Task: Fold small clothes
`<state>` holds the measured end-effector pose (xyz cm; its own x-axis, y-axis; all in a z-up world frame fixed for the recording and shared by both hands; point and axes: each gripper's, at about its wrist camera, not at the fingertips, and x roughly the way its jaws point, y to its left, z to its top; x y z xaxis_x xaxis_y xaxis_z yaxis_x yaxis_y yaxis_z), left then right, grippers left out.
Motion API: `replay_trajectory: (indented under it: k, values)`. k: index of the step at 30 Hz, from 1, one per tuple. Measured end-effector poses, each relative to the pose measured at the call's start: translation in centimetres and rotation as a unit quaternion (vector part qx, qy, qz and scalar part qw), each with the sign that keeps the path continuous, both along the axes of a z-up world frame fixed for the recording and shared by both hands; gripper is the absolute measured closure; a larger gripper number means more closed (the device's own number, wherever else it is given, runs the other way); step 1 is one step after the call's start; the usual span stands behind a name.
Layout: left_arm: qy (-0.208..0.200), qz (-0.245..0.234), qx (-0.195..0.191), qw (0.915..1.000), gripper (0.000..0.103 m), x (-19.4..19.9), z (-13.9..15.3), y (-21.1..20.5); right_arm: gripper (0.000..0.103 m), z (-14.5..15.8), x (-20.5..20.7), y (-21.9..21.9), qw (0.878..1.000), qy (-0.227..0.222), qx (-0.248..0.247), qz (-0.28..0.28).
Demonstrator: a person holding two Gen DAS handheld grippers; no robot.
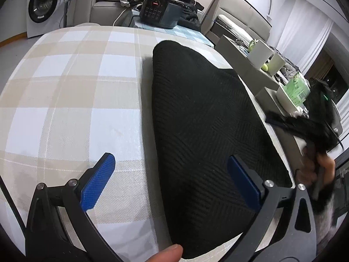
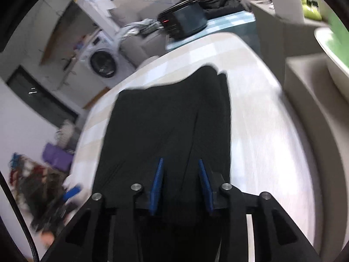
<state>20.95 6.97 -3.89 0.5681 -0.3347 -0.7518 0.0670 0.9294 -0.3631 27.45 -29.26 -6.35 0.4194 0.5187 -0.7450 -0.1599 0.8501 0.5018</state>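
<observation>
A black ribbed garment [image 1: 200,109] lies flat and folded on the beige-and-white checked tablecloth [image 1: 65,87]. My left gripper [image 1: 171,158] hangs open wide over the garment's near left edge: one blue pad is above bare cloth and the other above the fabric, with nothing gripped. In the blurred right wrist view the garment [image 2: 163,113] runs away from me as a long dark panel. My right gripper [image 2: 180,161] stands over its near end. Its pads are a little apart and do not pinch any fabric. In the left wrist view the right gripper [image 1: 283,124] shows as a dark blur past the garment's right edge.
A black cooker [image 1: 161,11] sits on a blue checked cloth beyond the table's far edge. A washing machine [image 1: 43,6] stands at the back left. Grey shelves with white boxes [image 1: 261,50] and a green packet [image 1: 296,89] line the table's right side. A thumb [image 1: 165,253] shows at the bottom.
</observation>
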Motion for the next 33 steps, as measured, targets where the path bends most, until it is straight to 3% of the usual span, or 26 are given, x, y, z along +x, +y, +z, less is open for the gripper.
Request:
replay_trajectory:
  k: [3, 7, 8, 9, 11, 14, 16, 20, 23, 26, 30, 32, 33]
  values:
    - [0.002, -0.010, 0.003, 0.9999, 0.001, -0.2, -0.3, -0.6, 0.068, -0.7, -3.5, -0.2, 0.999, 0.018, 0.038, 0.020]
    - [0.005, -0.019, 0.004, 0.9998, 0.001, -0.8, -0.6, -1.4, 0.069, -1.9, -5.8, 0.9, 0.998, 0.033, 0.041, 0.039]
    - [0.006, -0.019, 0.005, 0.9998, 0.001, -1.0, -0.6, -1.5, 0.071, -2.2, -6.1, 1.2, 0.997, 0.036, 0.046, 0.046]
    - [0.005, -0.020, 0.006, 0.9998, 0.001, -1.2, -0.5, -1.6, 0.084, -2.1, -6.3, 1.6, 0.997, 0.033, 0.047, 0.051]
    - [0.002, -0.020, 0.011, 0.9997, 0.001, -1.6, -0.3, -1.7, 0.093, -1.4, -6.6, 2.5, 0.998, 0.015, 0.032, 0.057]
    - [-0.004, -0.016, 0.016, 0.9997, 0.001, -2.5, 0.1, -1.5, 0.094, 1.4, -7.8, 2.7, 0.998, -0.047, 0.019, 0.045]
    - [-0.006, -0.013, 0.014, 0.9998, 0.001, -3.0, 0.1, -1.1, 0.094, 2.2, -9.2, 2.6, 0.997, -0.060, -0.013, 0.036]
    - [0.002, -0.005, 0.008, 1.0000, 0.001, -3.6, -0.4, -0.7, 0.090, -0.9, -9.4, 3.1, 0.992, -0.004, -0.123, 0.032]
    - [0.002, -0.005, 0.012, 0.9999, 0.001, -4.3, -0.8, -0.7, 0.085, 0.5, -10.9, 1.7, 0.996, -0.020, -0.082, 0.019]
    - [0.021, -0.007, 0.009, 0.9997, 0.002, -4.6, -1.6, -0.9, 0.066, 1.5, -12.4, 0.0, 0.998, -0.035, -0.058, -0.003]
    - [0.029, -0.038, 0.005, 0.9988, 0.019, -5.5, -2.2, -2.2, 0.066, 0.5, -13.5, 0.6, 0.999, -0.030, -0.020, 0.010]
    - [0.022, -0.054, 0.033, 0.9977, 0.037, -6.3, -2.4, -3.1, 0.074, 0.0, -14.3, 1.8, 0.997, -0.030, -0.062, 0.029]
    - [0.016, -0.064, 0.050, 0.9966, 0.039, -6.7, -2.4, -3.4, 0.074, 0.1, -14.4, 2.4, 0.995, -0.028, -0.088, 0.040]
